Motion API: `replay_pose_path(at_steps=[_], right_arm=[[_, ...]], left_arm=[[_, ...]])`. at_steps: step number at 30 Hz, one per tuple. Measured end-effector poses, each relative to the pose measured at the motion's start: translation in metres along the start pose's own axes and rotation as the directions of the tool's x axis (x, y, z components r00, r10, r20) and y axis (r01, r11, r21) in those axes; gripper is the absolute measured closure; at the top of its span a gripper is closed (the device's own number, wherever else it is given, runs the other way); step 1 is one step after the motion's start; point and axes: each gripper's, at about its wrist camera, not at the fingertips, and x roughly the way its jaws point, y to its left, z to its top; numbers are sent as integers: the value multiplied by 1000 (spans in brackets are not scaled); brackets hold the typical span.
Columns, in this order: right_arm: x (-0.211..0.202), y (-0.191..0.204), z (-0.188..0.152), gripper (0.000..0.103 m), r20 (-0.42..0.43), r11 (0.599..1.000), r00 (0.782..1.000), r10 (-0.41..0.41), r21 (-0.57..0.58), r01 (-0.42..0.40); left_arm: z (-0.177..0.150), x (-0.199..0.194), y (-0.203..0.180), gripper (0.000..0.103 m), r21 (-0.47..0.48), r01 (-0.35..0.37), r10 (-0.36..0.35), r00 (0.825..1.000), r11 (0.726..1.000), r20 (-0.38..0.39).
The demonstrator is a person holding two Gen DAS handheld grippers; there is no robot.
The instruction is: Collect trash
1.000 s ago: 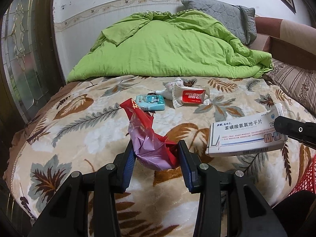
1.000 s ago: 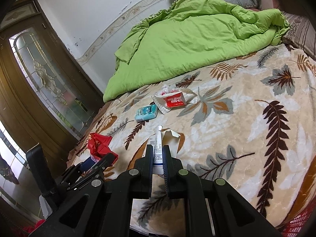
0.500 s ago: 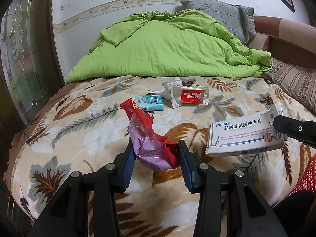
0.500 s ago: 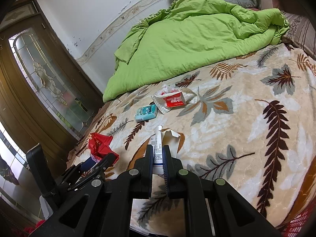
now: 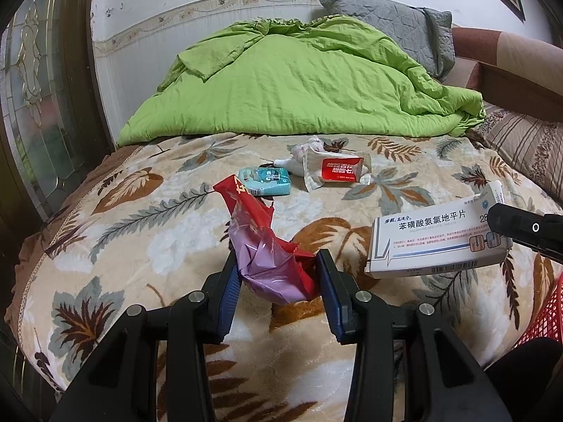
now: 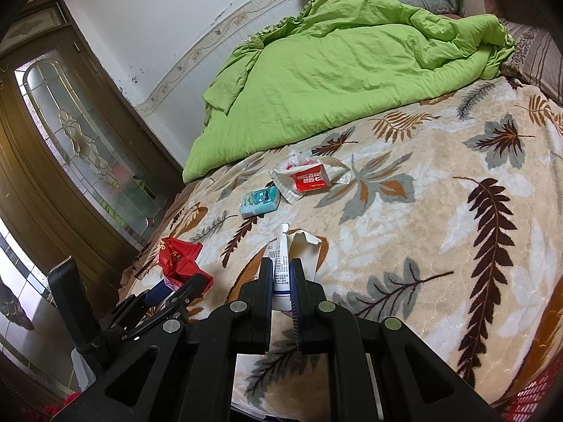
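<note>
A crumpled red and purple wrapper (image 5: pixel 272 256) is clamped between the blue-padded jaws of the left gripper (image 5: pixel 278 274), and it is held just above the leaf-patterned blanket (image 5: pixel 147 225) at the near edge of the bed. Its red end is seen rising up and away from the jaws.

A white medicine box (image 5: pixel 436 242) with blue print is pinched edge-on by the right gripper (image 6: pixel 281 281), whose 2 jaws are pressed together on it. The torn flap of the box is seen sticking out past the fingertips. In the left wrist view the box is seen to the right of the wrapper, well clear of it, with the black tip of the right gripper across its right end.

3 more pieces of trash are left lying on the blanket, farther from its near edge than the held wrapper. A small teal packet (image 5: pixel 265 180) is seen nearest. Just beyond it and to its right, a white pouch with a red label (image 5: pixel 339 172) is found, with a crumpled white and pink scrap (image 5: pixel 306 146) touching its far side.

The far part of the blanket is covered by a bunched green quilt (image 5: pixel 299 84). A grey pillow (image 5: pixel 394 21) is propped behind the quilt. A red mesh basket (image 5: pixel 547 313) is glimpsed off the blanket's right edge.
</note>
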Motion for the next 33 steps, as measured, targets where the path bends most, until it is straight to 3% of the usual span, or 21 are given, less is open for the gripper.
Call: replay_pose_path(at_steps=[33], right_arm=[[-19,-16,1,93,18,994,1000,-5,106,3]], left_arm=[[-2,9,-3,62,-5,56,-56,998,998,-40]])
